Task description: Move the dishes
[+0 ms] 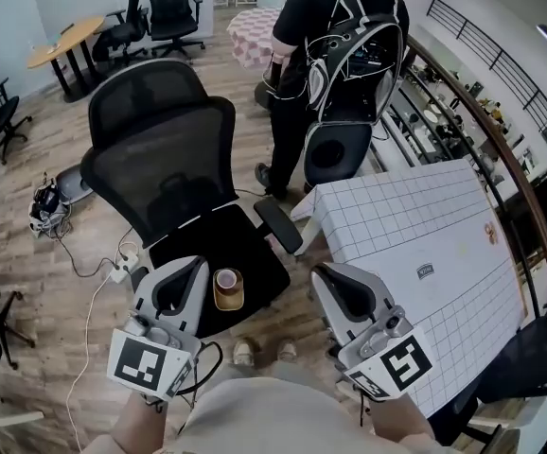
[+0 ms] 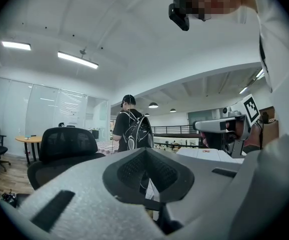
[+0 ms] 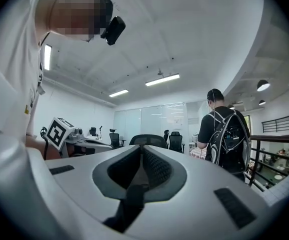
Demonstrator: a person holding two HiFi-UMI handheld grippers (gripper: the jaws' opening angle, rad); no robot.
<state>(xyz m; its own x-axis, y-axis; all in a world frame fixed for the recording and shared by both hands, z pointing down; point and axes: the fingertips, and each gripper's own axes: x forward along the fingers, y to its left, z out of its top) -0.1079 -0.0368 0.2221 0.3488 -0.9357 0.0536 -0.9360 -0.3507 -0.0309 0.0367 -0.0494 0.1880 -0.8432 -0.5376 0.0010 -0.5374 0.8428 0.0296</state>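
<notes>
In the head view both grippers are held level, close to my body. My left gripper (image 1: 190, 265) hangs over the front of a black office chair's seat (image 1: 255, 253), its jaws together and nothing between them. Just right of it, a small brown cup-like dish (image 1: 227, 288) stands on that seat. My right gripper (image 1: 333, 278) is shut and empty, beside the near corner of a table under a white gridded cloth (image 1: 425, 225). The left gripper view shows my left gripper (image 2: 145, 170) with closed jaws; the right gripper view shows my right gripper (image 3: 142, 170) the same.
A person with a black backpack (image 1: 344, 55) stands beyond the table's far corner. A railing and a shelf with small items (image 1: 444, 116) run along the right. Cables and a power strip (image 1: 117, 270) lie on the wooden floor at left. More chairs and a round desk (image 1: 65, 41) stand far back.
</notes>
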